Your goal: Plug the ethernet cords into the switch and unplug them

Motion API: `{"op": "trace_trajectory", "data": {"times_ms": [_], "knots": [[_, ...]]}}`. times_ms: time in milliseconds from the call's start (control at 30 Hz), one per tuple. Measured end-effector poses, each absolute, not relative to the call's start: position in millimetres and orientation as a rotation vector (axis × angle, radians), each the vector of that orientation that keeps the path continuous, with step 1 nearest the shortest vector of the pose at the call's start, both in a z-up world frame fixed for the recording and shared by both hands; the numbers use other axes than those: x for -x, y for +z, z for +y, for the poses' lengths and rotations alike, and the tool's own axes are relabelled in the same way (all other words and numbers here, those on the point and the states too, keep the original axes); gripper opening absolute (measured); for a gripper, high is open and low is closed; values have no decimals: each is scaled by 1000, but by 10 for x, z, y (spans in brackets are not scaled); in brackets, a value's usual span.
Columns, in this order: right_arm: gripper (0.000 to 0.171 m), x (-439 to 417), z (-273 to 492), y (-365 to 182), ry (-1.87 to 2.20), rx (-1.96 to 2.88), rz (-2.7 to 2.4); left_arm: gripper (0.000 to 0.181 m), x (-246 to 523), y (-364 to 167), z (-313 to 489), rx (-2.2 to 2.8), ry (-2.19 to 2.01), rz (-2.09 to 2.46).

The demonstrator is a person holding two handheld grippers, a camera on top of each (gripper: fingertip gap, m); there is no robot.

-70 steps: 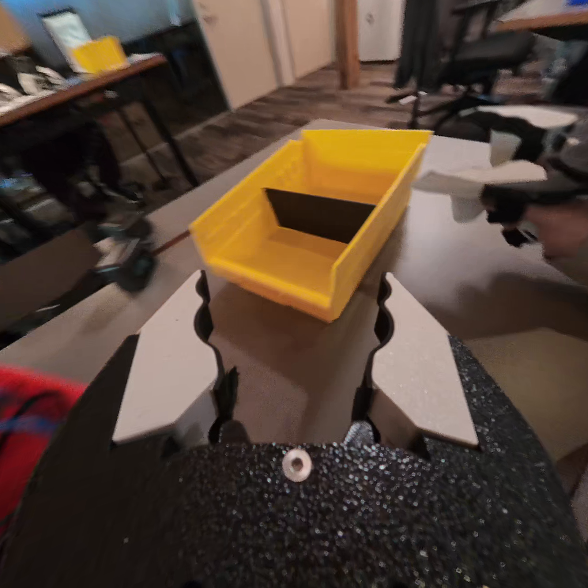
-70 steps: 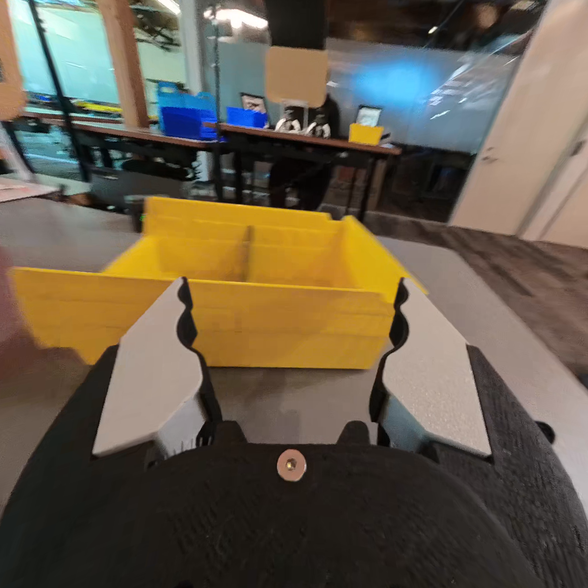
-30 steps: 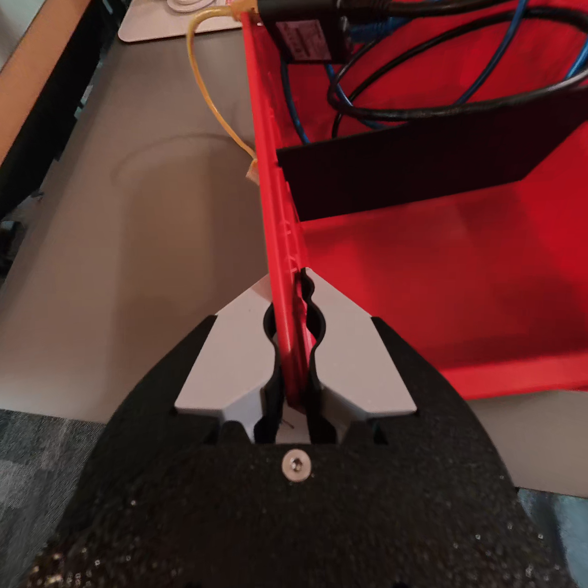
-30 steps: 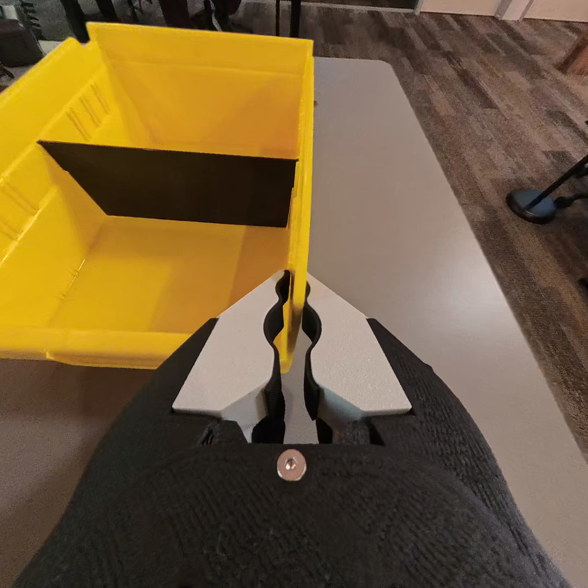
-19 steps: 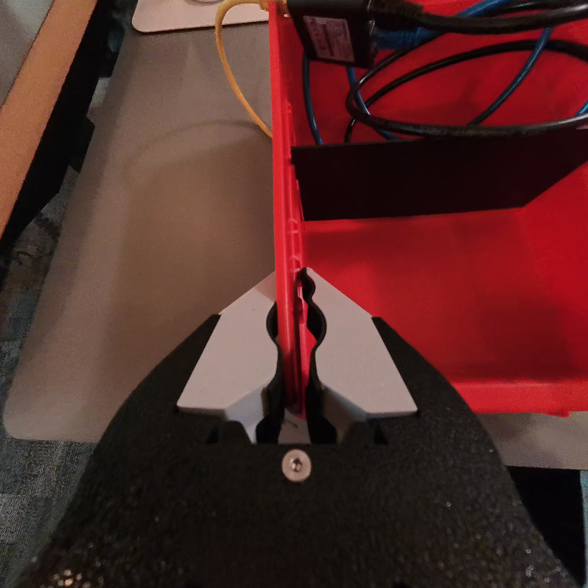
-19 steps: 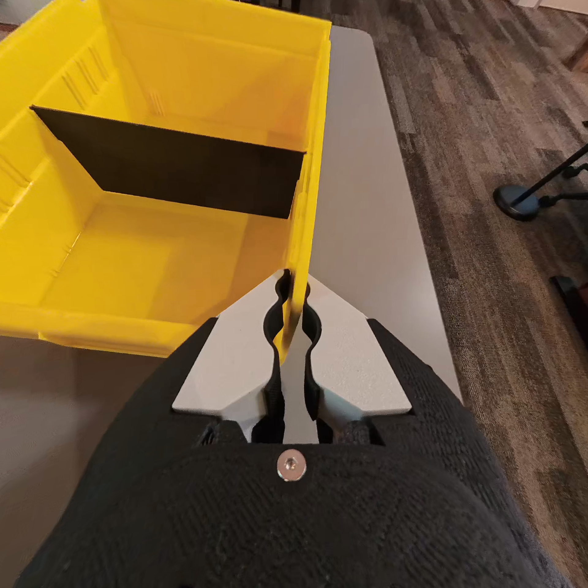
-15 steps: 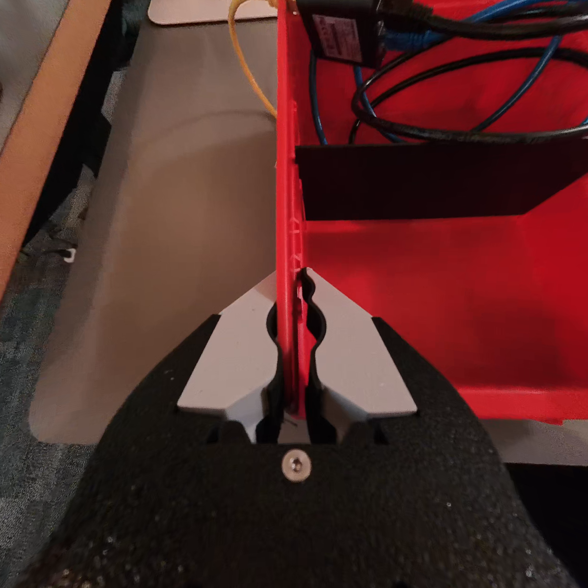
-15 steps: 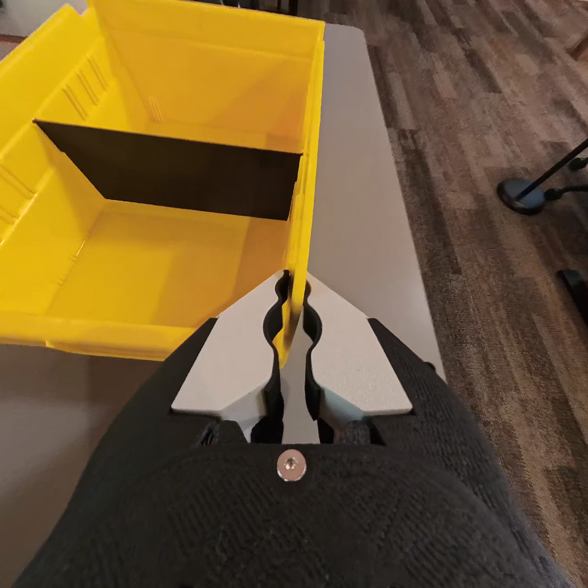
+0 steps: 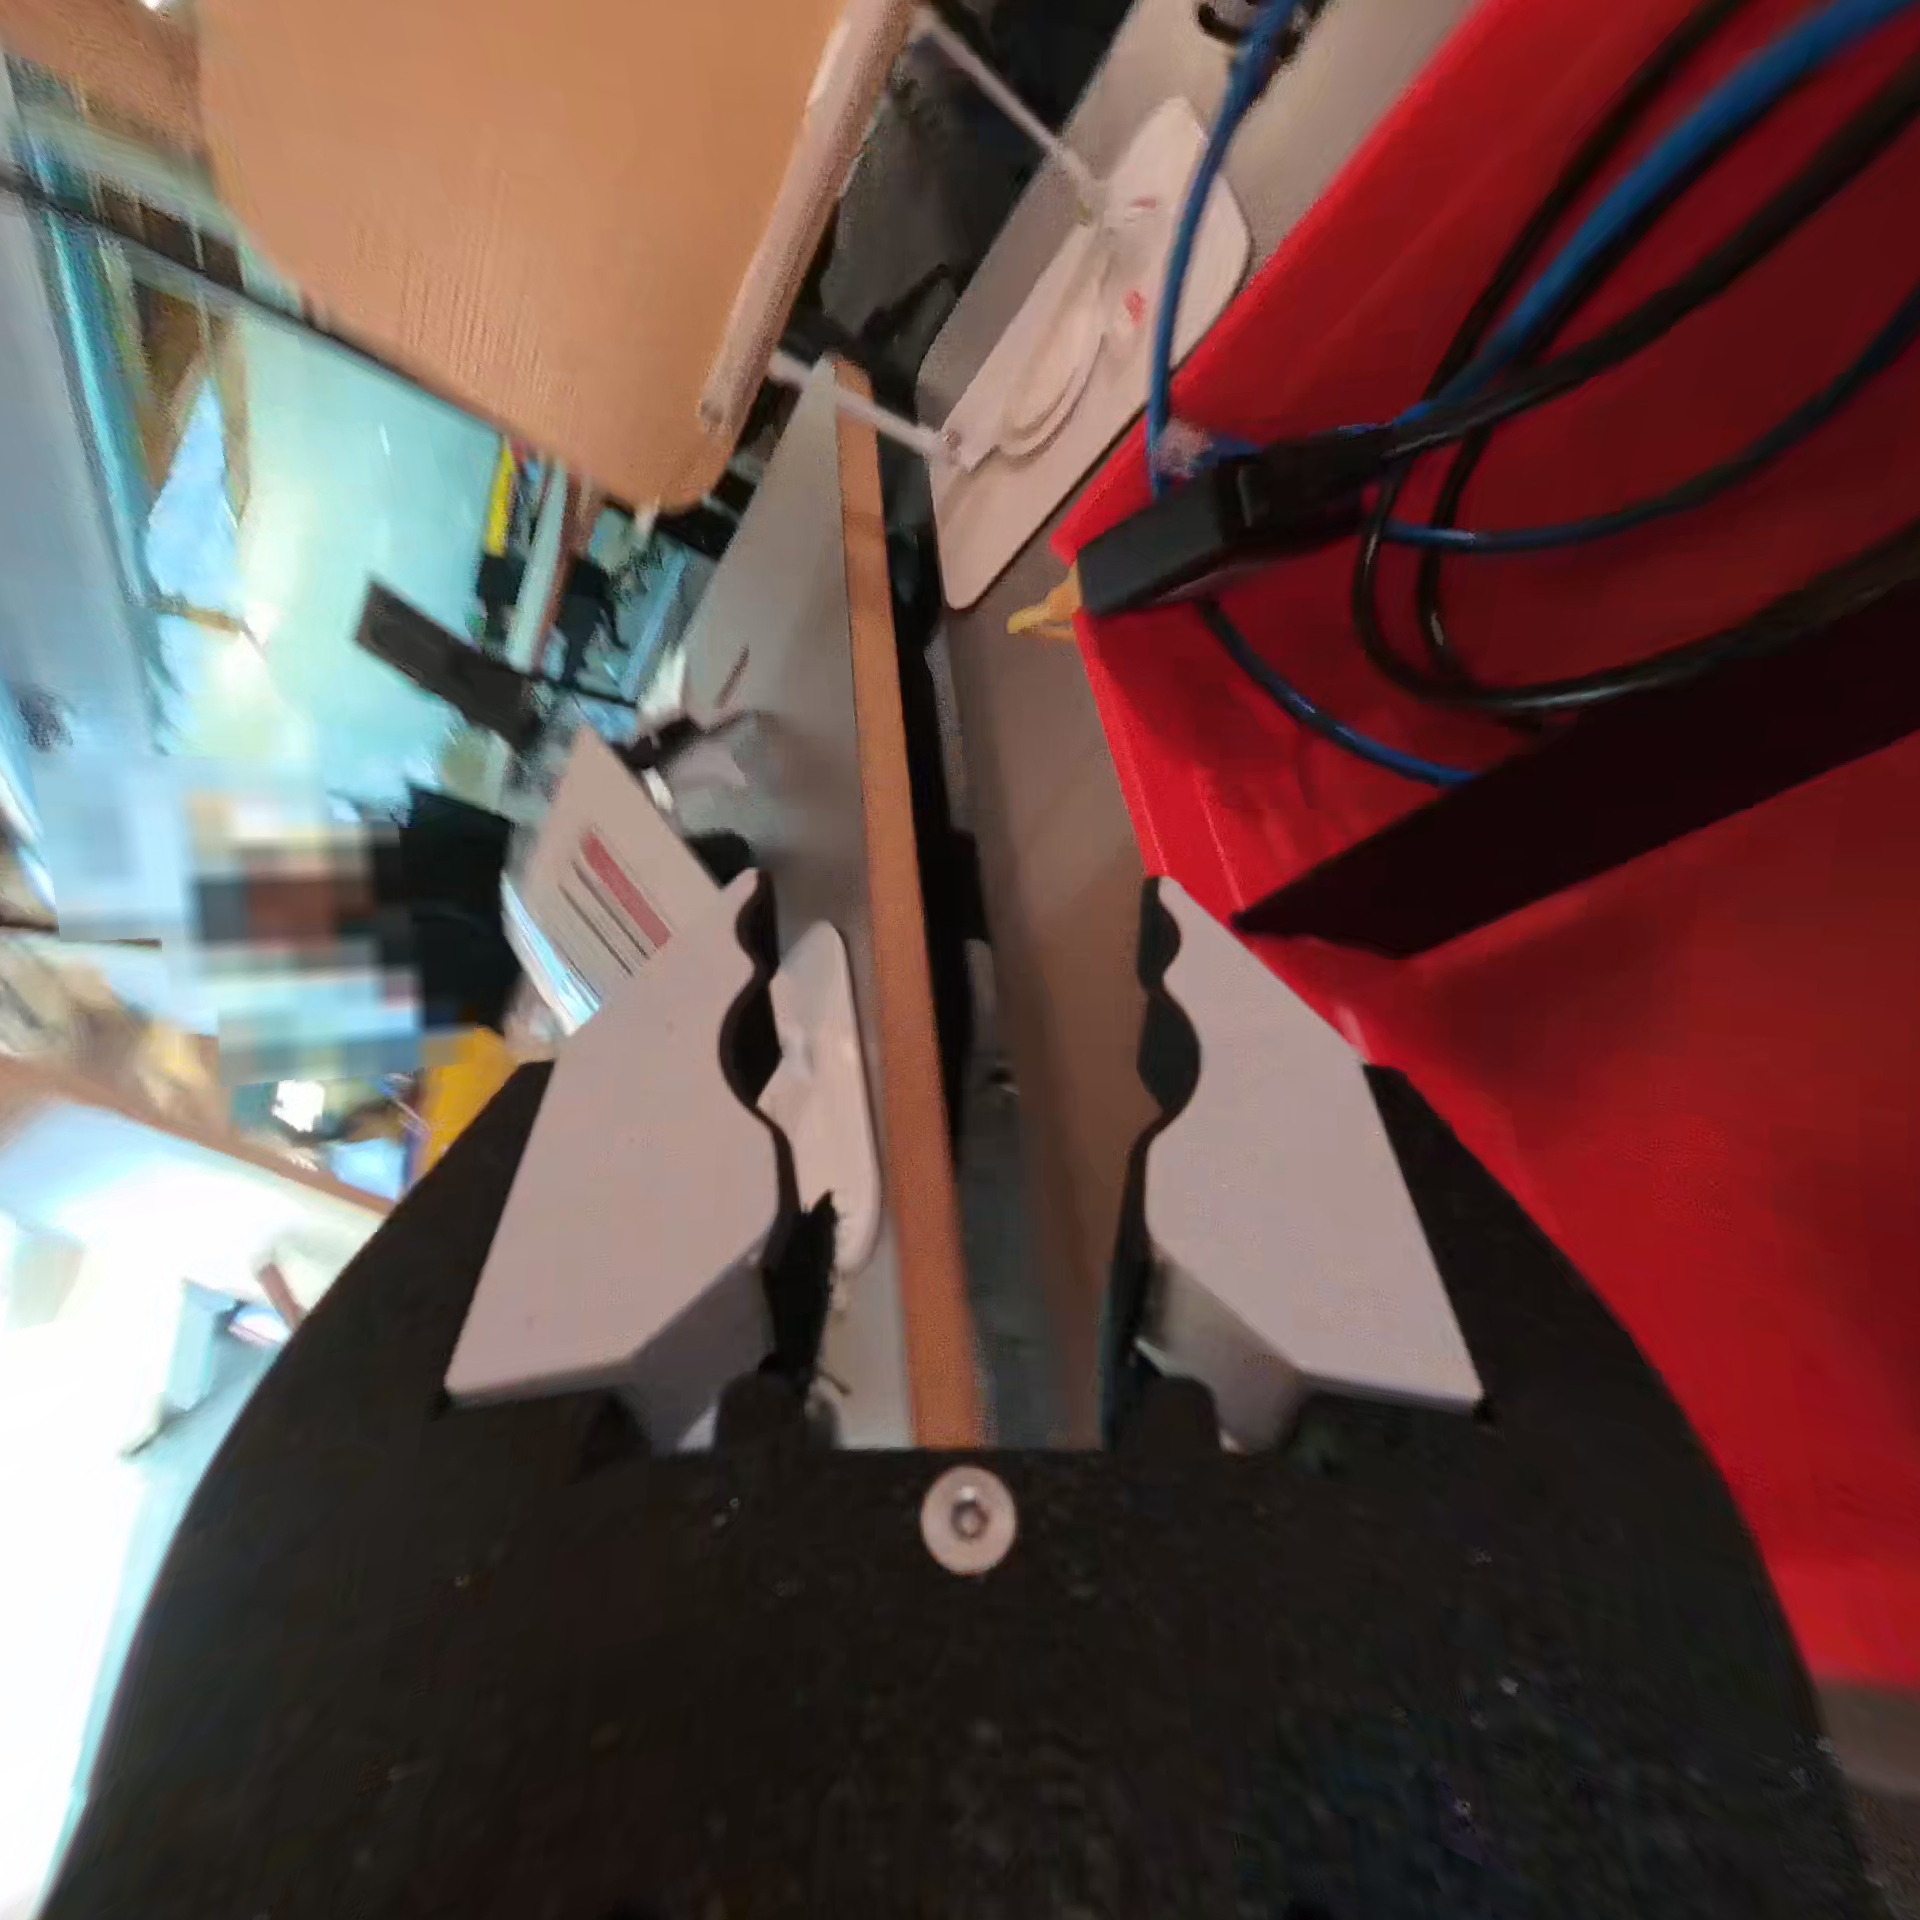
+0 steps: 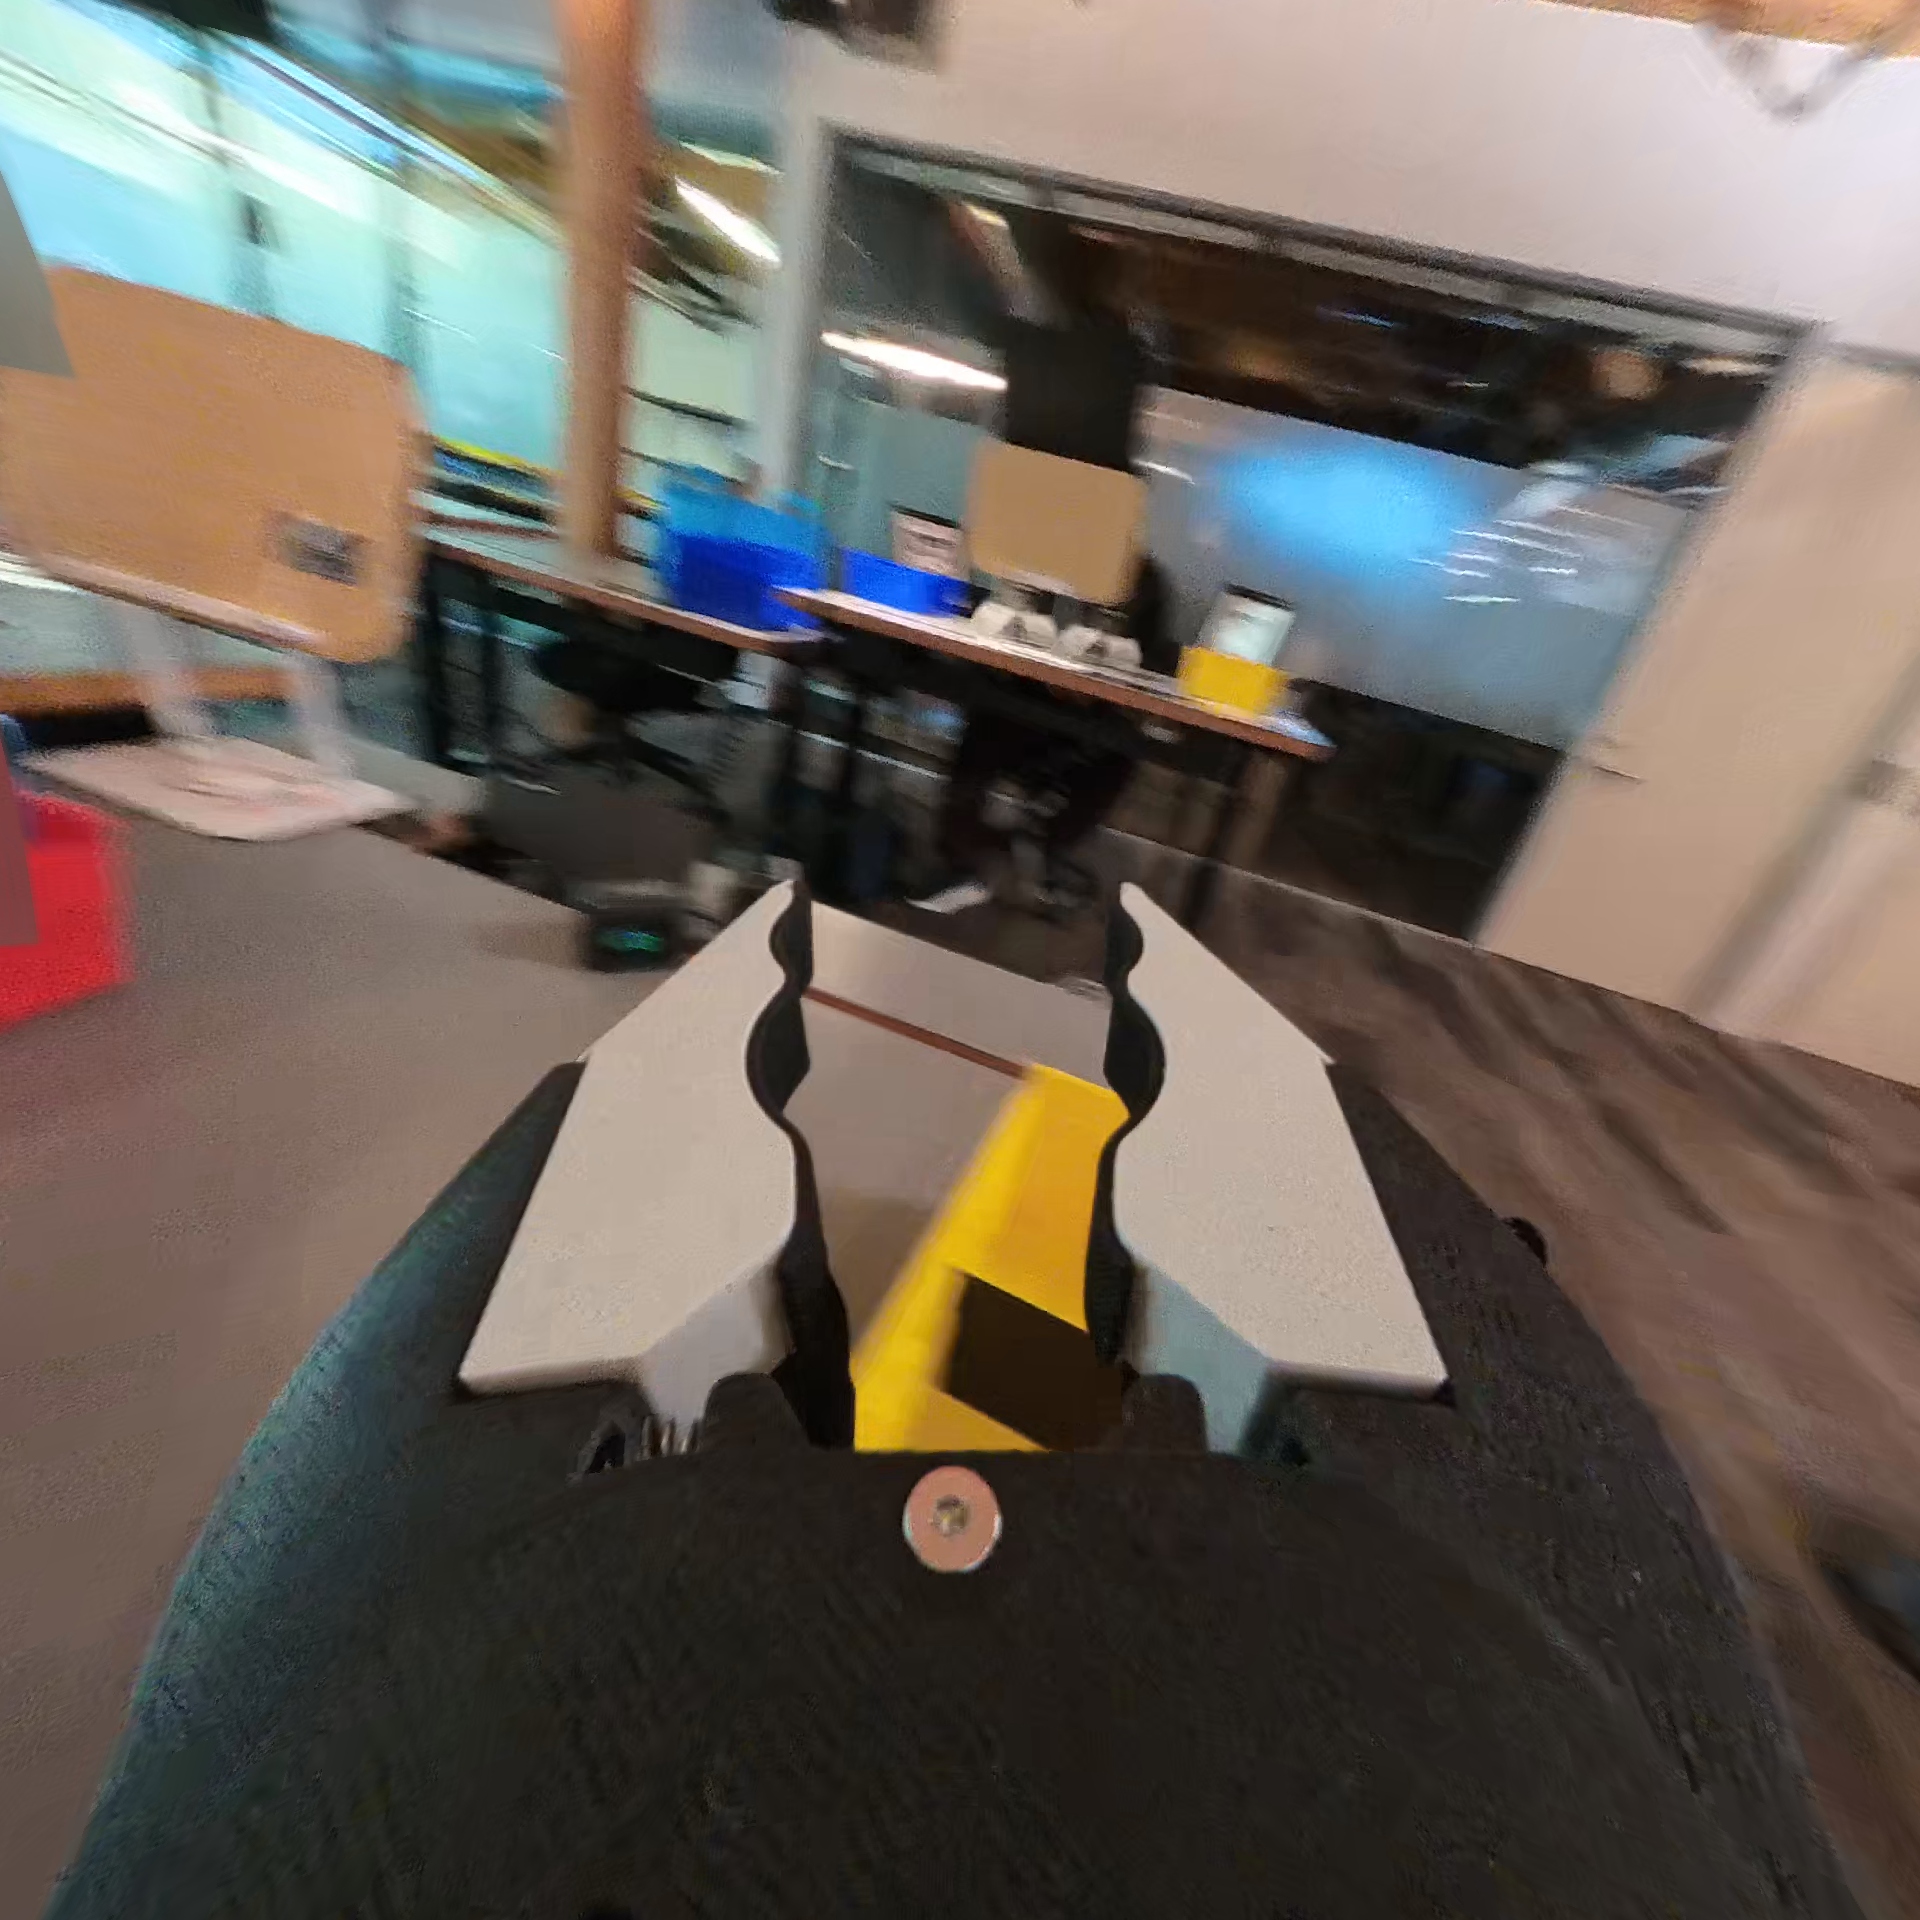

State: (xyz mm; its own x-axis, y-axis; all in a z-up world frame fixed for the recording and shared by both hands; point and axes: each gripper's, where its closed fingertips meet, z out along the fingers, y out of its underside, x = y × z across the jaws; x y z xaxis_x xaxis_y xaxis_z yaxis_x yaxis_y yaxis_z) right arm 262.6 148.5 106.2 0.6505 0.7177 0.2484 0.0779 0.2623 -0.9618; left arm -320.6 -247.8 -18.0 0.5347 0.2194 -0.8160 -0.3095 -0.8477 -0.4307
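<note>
In the left wrist view a red bin (image 9: 1621, 1091) fills the right side. Behind its black divider (image 9: 1558, 831) lie a black switch (image 9: 1195, 545), blue cords (image 9: 1340, 727) and black cords (image 9: 1455, 686); a yellow plug (image 9: 1039, 615) pokes out beside the switch. My left gripper (image 9: 956, 904) is open and empty, rolled sideways, just left of the bin. In the right wrist view my right gripper (image 10: 956, 914) is open and empty above a yellow bin (image 10: 997, 1247) with a black divider (image 10: 1029, 1361). The red bin (image 10: 62, 914) shows at the far left.
Both bins stand on a grey table (image 10: 260, 1091). A white flat pad (image 9: 1081, 343) lies past the red bin. A wood-edged table (image 9: 904, 1039) runs beside it. Desks with blue bins (image 10: 738, 561) and a small yellow bin (image 10: 1231, 675) stand in the blurred background.
Both grippers let go of their bin walls and opened. The left rolled sideways off the red bin's wall; the right lifted and tilted up from the yellow bin. Both views blur with motion.
</note>
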Motion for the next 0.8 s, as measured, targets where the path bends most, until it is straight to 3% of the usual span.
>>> {"op": "trace_trajectory", "data": {"times_ms": [33, 167, 333, 400, 467, 800], "knots": [[55, -2379, 1331, 1056, 605, 1226, -838, 70, 3253, -206, -2319, 2245, 1327, 203], [55, -1484, 845, 666, 956, 1217, -1052, 69, 3291, -439, -1752, 2187, 1289, 709], [56, -709, 506, -301, 1135, 1286, -1277, 71, 3505, -726, -1516, 2270, 1221, 989], [56, -553, 537, -641, 1090, 1303, -1302, 40, 3622, -807, -1516, 2295, 1308, 1163], [55, -464, 569, -865, 1055, 1296, -1303, 35, 3669, -904, -1500, 2301, 1342, 1304], [49, -524, 682, -969, 904, 1212, -1261, 24, 3713, -850, -1405, 2287, 1370, 1250]]}}
